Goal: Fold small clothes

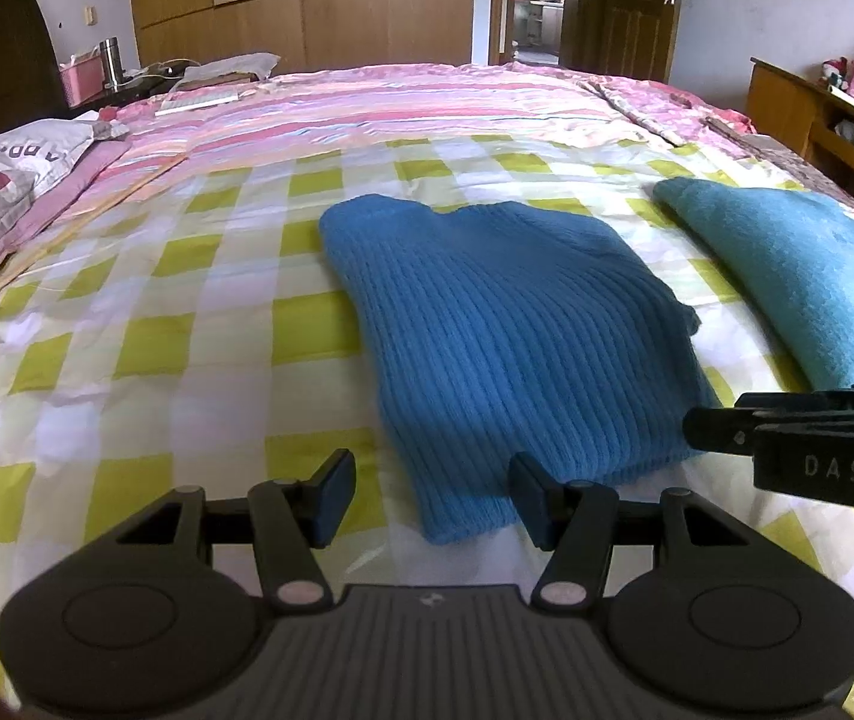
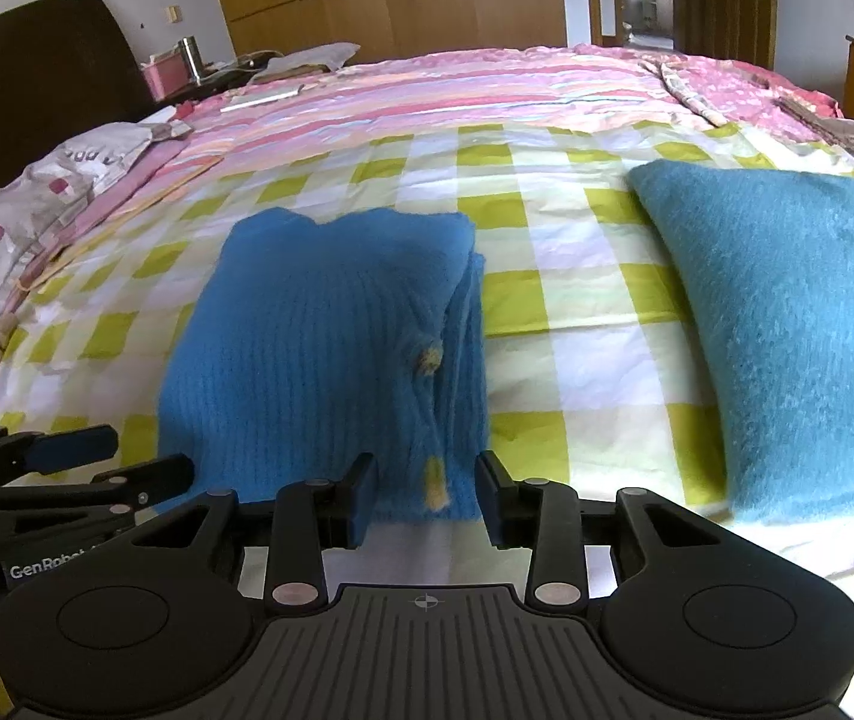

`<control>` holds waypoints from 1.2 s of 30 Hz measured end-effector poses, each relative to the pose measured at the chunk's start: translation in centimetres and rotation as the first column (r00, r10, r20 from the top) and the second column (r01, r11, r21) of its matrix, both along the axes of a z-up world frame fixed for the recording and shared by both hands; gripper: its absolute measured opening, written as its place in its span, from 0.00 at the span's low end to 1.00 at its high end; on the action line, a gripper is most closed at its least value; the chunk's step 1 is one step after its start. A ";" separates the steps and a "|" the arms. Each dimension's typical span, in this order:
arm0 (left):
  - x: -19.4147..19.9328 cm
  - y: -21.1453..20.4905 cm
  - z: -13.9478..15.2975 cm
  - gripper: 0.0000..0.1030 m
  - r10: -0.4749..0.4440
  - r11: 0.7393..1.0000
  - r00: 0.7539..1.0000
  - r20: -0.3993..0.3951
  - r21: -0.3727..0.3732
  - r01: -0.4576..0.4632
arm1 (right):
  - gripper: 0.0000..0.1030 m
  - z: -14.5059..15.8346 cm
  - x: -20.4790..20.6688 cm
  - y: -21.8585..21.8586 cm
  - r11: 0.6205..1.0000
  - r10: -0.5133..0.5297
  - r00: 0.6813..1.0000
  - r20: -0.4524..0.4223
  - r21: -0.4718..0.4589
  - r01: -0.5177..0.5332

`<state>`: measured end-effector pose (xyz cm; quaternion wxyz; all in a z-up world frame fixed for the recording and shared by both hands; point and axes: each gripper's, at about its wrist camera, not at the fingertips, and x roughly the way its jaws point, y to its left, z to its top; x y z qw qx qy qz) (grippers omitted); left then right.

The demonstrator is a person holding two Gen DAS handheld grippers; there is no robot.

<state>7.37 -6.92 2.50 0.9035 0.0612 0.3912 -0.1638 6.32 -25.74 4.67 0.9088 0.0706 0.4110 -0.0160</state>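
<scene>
A blue ribbed sweater lies folded flat on the green-checked sheet. My left gripper is open at its near left corner; the hem's corner lies between the fingers, close to the right pad, and is not pinched. In the right wrist view the sweater shows a folded-in right side with small yellow marks. My right gripper stands open astride that near edge, the pads flanking the cloth without squeezing it. Each gripper shows in the other's view: the right gripper and the left gripper.
A teal fuzzy garment lies folded to the right of the sweater. Beyond are a pink striped quilt, a pillow at left, a dark headboard, a cluttered nightstand, a wardrobe, an open door and a wooden shelf.
</scene>
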 end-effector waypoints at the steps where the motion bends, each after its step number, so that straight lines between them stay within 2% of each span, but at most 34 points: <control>1: -0.1 0.0 0.0 0.60 -0.001 1.000 1.000 0.001 0.001 0.001 | 0.34 0.0 -0.2 0.2 1.000 0.002 1.000 -0.001 0.000 -0.002; 11: -1.9 0.5 -0.1 0.61 0.000 1.000 1.000 0.003 0.012 0.000 | 0.36 0.5 -2.3 1.6 1.000 0.019 1.000 0.006 0.017 -0.019; 19: -4.1 1.3 -0.4 0.71 0.019 0.999 1.000 0.022 0.035 -0.019 | 0.38 0.0 -4.6 2.2 1.000 0.003 1.000 0.008 0.014 -0.003; 21: -4.5 1.5 -0.4 0.79 0.024 0.999 0.999 0.026 0.033 -0.025 | 0.38 0.0 -5.2 2.3 1.000 -0.001 1.000 0.009 0.015 0.001; 24: -5.3 1.5 -0.4 0.84 0.025 0.999 0.999 0.030 0.032 -0.026 | 0.38 -0.1 -6.0 2.6 1.000 0.001 1.000 0.010 0.027 -0.001; 30: -6.4 1.3 -0.2 0.92 0.027 0.998 0.998 0.058 0.063 -0.030 | 0.41 -0.4 -7.3 3.3 0.999 0.000 1.000 0.010 0.037 -0.001; 36: -7.3 1.6 0.3 0.92 0.023 0.998 0.997 0.072 0.048 -0.027 | 0.41 -0.1 -8.6 3.3 0.998 -0.014 1.000 0.024 0.061 0.012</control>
